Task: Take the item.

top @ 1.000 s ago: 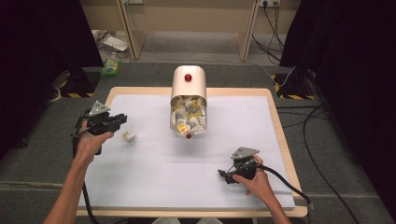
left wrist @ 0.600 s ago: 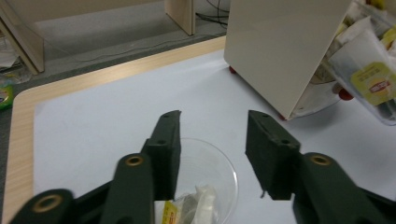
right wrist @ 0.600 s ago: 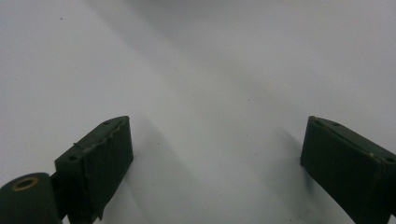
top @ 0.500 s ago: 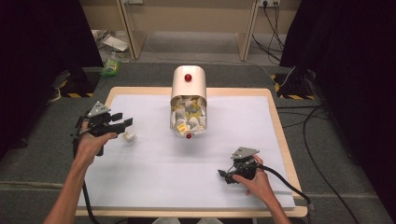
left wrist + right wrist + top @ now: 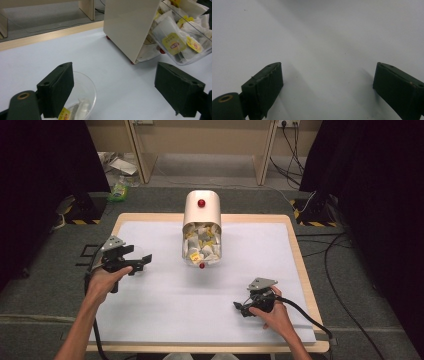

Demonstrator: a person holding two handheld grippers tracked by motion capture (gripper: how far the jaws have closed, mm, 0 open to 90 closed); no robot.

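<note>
Near the surface's left edge, one tea bag (image 5: 79, 108) lies in the clear cup (image 5: 85, 92); left gripper (image 5: 141, 262) fingers have just opened wide, empty. Dispenser (image 5: 201, 227) remains full. Right gripper (image 5: 239, 307) rests wide, empty.

Setting: recording lab or test studio, not a home.
Work surface: a wood-edged table (image 5: 295, 245) covered by a plain white sheet, standing alone on the floor.
Surroundings: black curtains (image 5: 45, 175) hang at both sides, screening off the space.
Floor: grey carpet (image 5: 350, 285) with loose black cables (image 5: 340, 245) running across it.
Safety marking: yellow-and-black hazard tape (image 5: 307, 222) on the black stand bases beside the table.
Power: a wall socket (image 5: 286, 123) with plugged leads at the far wall.
Furniture: pale wooden frame legs (image 5: 262, 150) beyond the table.
</note>
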